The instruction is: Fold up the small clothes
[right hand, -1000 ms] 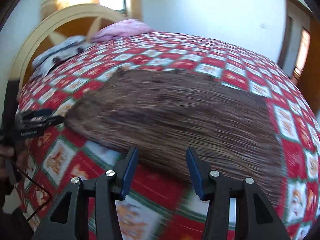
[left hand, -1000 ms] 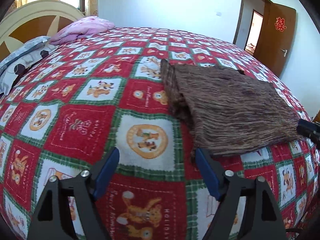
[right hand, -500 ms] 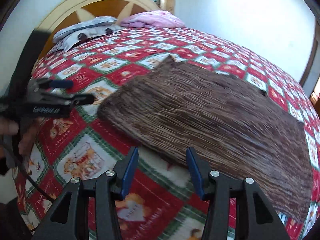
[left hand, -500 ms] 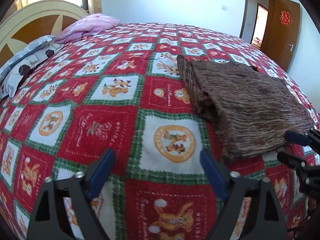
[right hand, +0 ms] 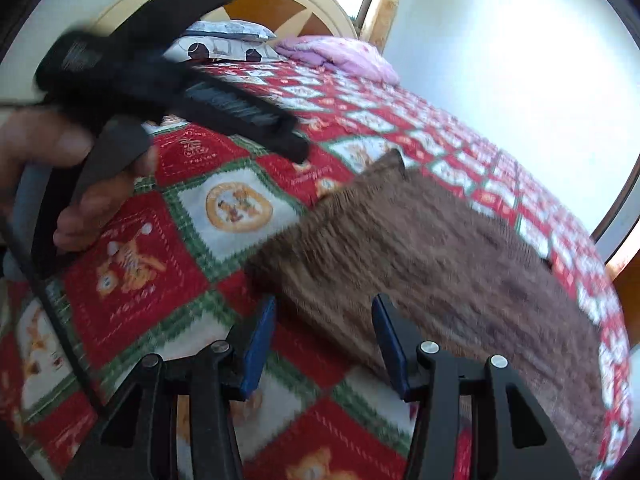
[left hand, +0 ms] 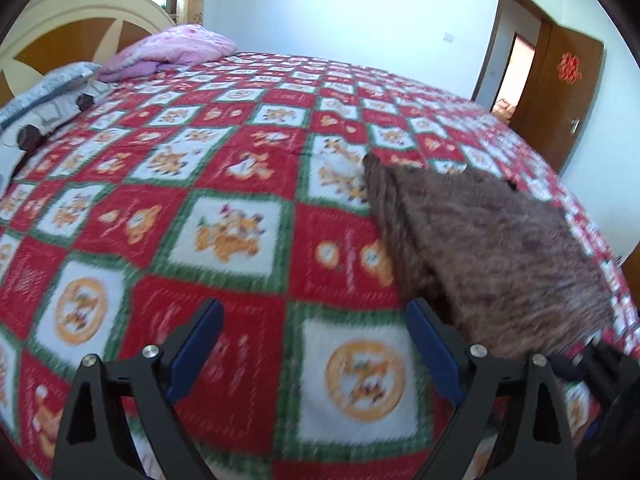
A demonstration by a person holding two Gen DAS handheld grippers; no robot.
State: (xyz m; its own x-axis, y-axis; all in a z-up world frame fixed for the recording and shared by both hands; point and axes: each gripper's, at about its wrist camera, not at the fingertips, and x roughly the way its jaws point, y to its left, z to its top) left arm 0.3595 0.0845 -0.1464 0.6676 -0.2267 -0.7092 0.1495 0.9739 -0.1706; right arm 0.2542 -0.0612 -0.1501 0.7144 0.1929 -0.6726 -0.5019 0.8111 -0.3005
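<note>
Garment (right hand: 420,256): brown, ribbed knit with a fuzzy nap, lying on the bed's blanket (left hand: 224,184) in a flat rectangular slab, one long edge showing stacked layers, so some folding looks done. Whether more folds are due I can't tell. Left gripper (left hand: 316,350) hovers over bare blanket just beside the cloth's near corner, jaws spread wide, nothing between. Right gripper (right hand: 324,338) sits at the garment's near edge, jaws partly apart, empty. Blanket is fleecy, red-white-green checks with cartoon prints. Pink quilt (left hand: 176,50) bunched by the headboard.
</note>
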